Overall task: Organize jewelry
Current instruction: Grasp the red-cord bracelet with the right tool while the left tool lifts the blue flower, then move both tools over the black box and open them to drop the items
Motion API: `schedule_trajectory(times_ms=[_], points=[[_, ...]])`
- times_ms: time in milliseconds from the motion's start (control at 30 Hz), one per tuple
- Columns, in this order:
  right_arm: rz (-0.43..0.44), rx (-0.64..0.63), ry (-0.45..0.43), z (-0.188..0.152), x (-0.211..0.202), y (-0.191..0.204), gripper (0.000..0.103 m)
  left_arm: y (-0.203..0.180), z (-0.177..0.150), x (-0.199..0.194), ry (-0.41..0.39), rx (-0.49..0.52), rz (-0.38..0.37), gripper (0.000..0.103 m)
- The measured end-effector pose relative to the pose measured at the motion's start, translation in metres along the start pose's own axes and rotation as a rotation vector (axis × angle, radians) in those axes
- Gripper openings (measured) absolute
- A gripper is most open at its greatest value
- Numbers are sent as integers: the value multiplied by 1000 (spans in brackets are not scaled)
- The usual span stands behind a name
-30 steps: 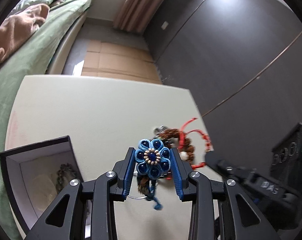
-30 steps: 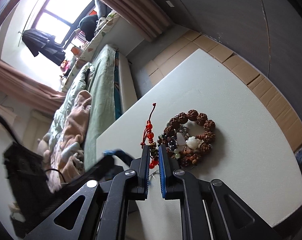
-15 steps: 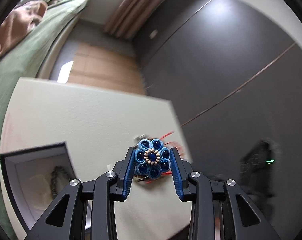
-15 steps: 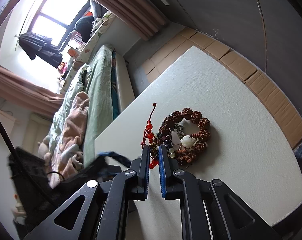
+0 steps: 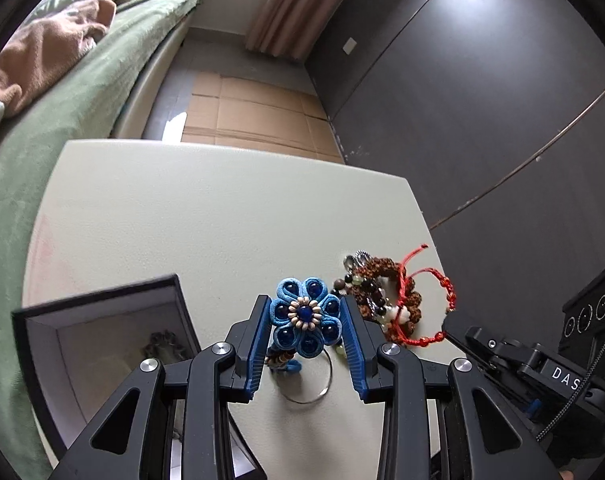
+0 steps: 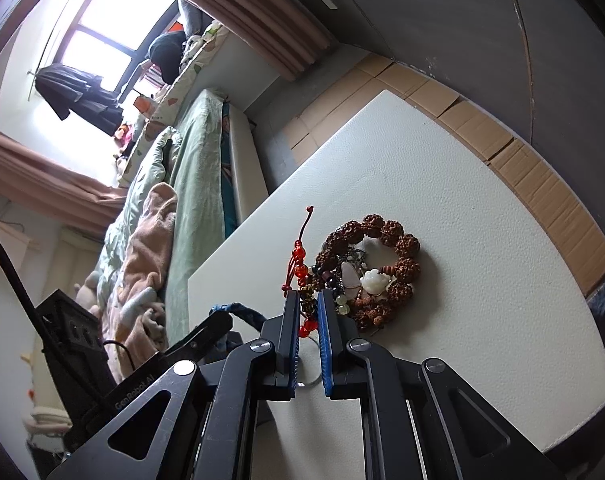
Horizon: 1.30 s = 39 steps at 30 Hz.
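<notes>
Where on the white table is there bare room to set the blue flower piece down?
Bare: the far half of the table, beyond the open box and the bracelet pile. Crowded: the near right edge, around that pile and the right gripper.

A white counter [image 5: 174,216] stands beside a bed [image 5: 74,92] with green bedding and a pinkish-brown blanket [image 5: 42,52], flattened cardboard [image 5: 254,116] covering the floor, dark grey wall panels [image 5: 482,92] behind, and pinkish-brown curtains [image 6: 254,12] framing a bright window [image 6: 114,36].
</notes>
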State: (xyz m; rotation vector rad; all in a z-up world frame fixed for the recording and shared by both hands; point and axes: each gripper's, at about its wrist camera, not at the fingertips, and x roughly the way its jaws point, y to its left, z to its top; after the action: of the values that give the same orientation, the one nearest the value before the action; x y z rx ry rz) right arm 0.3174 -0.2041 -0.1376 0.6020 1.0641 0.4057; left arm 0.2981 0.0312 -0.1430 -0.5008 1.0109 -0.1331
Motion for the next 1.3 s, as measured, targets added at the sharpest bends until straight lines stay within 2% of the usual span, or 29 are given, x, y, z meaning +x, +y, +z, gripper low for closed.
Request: schedule_trajectory(times_ms=[267,333,400,467,633,867,1300], points=[[1,-12,5,-1,2,4,11,-6,-7,14,70,13,-43,36],[1,-7,1,-1,2,4,11,-8,-8,12,73,12,-70,36],[1,-1,-5,0,1,1,11,-9,-7,9,80,2,-129,36],[3,9,-11,-1,-1,-2,11,-12,-6,-1,63,-6,-189,36],[16,16,-9,-2,-3,-5,11,-18,1,-42,-20,-3,-248,36],[33,-25,-10,-5,-4,9,11,-16,3,-88,-108,-19,-269,36],[138,-136,14,-25,-5,57,11,17,-1,-143,-216,-110,-220,36]])
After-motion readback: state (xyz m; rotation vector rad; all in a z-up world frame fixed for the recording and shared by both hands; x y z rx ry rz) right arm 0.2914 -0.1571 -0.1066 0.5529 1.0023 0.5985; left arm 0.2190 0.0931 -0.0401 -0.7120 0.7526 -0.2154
